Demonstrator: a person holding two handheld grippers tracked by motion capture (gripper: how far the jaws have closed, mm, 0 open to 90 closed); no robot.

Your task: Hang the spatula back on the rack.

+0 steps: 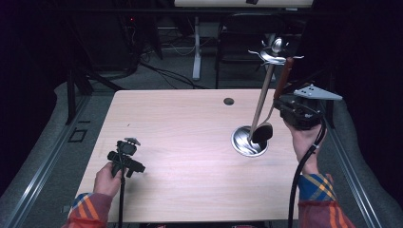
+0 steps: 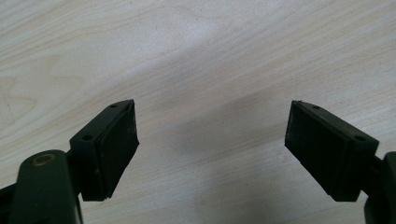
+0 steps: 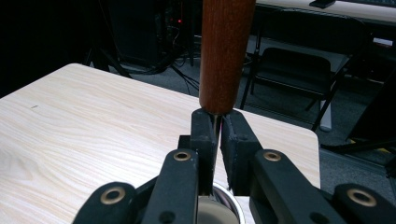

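Looking down on a pale wooden table [image 1: 180,123] from the near side, with dark floor, cables and a folding chair [image 1: 242,38] beyond it.

At left, resting low near the front edge: the left gripper [image 1: 126,154], held in the left hand [image 1: 108,179], a plaid sleeve [image 1: 90,211] behind it. Seen along its own jaws: standing wide apart, holding nothing, bare wood grain between them.

At right, raised above the table's right edge: the right gripper [image 1: 280,102], held in the right hand [image 1: 304,140], grey plate on top, black cable trailing down. Clamping a spoon [image 1: 271,111] with a reddish-brown wooden handle [image 3: 226,51]; seen along its own jaws, pressing nearly together on the thin metal neck just below that handle. Spoon hanging bowl-down, its dark bowl just over a round shiny metal base [image 1: 248,141] sitting right of centre.

Rising from that base: a slanted pole [image 1: 263,95] topped with curved metal hooks [image 1: 273,54].

Near the far edge: a small round hole [image 1: 228,101].
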